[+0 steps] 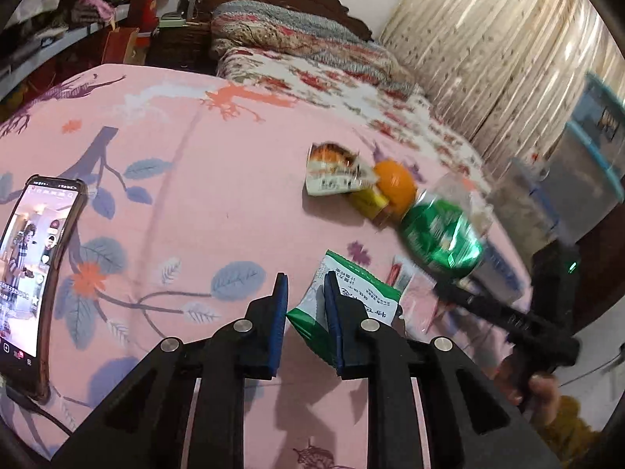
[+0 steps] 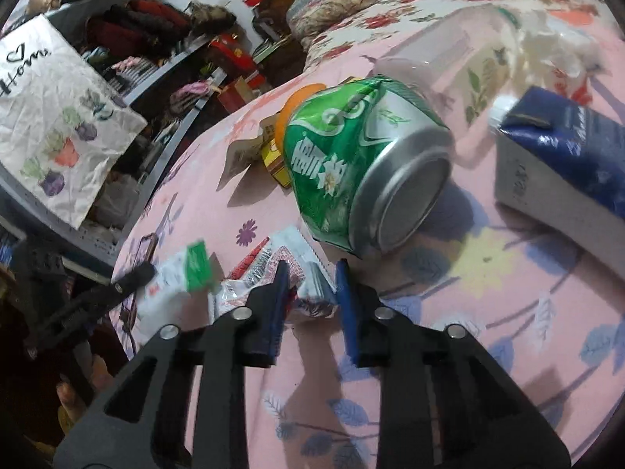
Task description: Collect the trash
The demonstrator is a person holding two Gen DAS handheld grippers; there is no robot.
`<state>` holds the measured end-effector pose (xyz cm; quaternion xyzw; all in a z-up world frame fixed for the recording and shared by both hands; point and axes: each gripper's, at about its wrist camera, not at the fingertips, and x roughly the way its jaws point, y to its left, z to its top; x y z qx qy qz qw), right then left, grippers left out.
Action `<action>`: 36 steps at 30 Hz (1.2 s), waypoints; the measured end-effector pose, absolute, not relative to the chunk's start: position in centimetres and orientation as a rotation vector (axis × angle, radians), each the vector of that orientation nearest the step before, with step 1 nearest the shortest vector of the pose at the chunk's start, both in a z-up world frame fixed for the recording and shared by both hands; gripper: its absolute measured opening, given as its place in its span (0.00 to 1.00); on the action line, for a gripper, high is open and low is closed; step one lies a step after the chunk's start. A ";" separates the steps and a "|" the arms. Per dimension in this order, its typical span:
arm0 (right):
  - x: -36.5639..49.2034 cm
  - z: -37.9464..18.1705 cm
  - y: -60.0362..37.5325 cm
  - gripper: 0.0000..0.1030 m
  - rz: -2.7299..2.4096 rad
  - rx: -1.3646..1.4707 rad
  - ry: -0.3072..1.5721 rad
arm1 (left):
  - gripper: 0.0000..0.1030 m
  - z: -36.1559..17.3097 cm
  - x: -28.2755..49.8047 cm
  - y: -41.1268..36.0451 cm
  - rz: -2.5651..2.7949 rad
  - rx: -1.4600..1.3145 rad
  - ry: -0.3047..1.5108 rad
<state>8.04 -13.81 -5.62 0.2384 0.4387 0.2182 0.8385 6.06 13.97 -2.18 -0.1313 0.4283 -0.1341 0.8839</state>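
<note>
Covering the bed point(image 1: 175, 179), a pink leaf-print sheet carries the trash near its right edge: a dented green can point(image 2: 351, 164) beside an orange point(image 1: 394, 183). The left claw point(image 1: 306, 293) is spread around a green snack bag point(image 1: 351, 297); the right claw point(image 2: 311, 279) is spread around a red-and-white wrapper point(image 2: 273, 273).

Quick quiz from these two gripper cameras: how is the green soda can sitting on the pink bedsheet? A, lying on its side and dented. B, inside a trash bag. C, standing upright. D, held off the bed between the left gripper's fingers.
A: the green soda can lies on its side on the pink bedsheet, its body crumpled and its round metal end facing the right wrist camera.
</note>
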 end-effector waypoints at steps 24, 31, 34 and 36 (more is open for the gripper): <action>0.4 -3.9 -24.7 0.21 0.186 0.482 0.783 | 0.92 -2.2 2.9 8.7 -0.389 -0.064 0.893; -0.9 -3.7 -24.0 0.83 0.237 0.490 0.740 | 0.92 -3.4 3.0 6.3 -0.376 0.088 0.896; -1.6 -3.5 -23.5 0.82 0.242 0.427 0.754 | 0.92 -4.2 3.3 6.1 -0.325 0.158 0.903; -2.2 -3.7 -23.3 0.82 0.227 0.388 0.769 | 0.88 -4.7 3.4 6.3 -0.300 0.194 0.906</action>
